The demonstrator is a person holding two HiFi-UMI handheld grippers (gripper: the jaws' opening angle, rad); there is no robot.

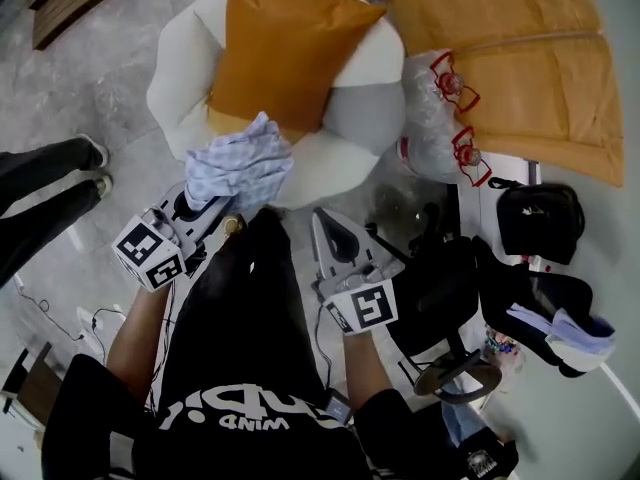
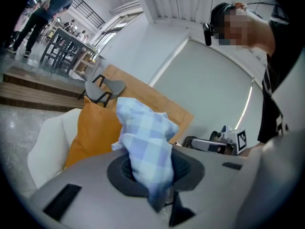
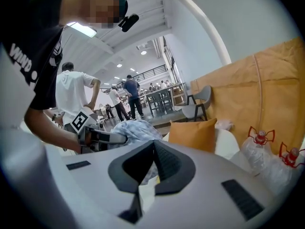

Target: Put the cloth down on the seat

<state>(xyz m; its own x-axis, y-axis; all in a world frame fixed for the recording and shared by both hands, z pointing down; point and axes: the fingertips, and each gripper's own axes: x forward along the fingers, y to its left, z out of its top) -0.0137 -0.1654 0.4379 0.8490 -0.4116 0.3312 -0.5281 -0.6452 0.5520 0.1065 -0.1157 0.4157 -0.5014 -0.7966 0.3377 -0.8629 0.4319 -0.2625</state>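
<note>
Person stands at the front of a white armchair [image 1: 178, 86], a gripper in each hand, both pointed at the chair.

Left gripper [image 1: 214, 208]: jaws clamped on a blue-and-white checked cloth [image 1: 246, 162]. In the left gripper view the cloth is pinched low between the pads. The rest of it stands up out of the jaws in a loose bunch, in front of the cushion.

Cloth position: from the head view it hangs over the front left edge of the seat, just below the cushion's lower corner. Can't tell whether any of it touches the seat.

Right gripper [image 1: 325, 225]: jaw tips together, nothing between them. It is held beside the left gripper, a little back from the seat's front edge, apart from the cloth.

Orange cushion [image 1: 285, 53] leans upright against the chair back and fills most of the seat's rear.

Right of the chair: plastic-wrapped bottles [image 1: 436, 118] with red caps, against a tan padded panel [image 1: 545, 63]. Nearer the person, a black bag [image 1: 540, 218] on the floor.

Left edge of the head view: a bystander's legs [image 1: 45, 183] in dark trousers and pale shoes, well apart from the chair.
</note>
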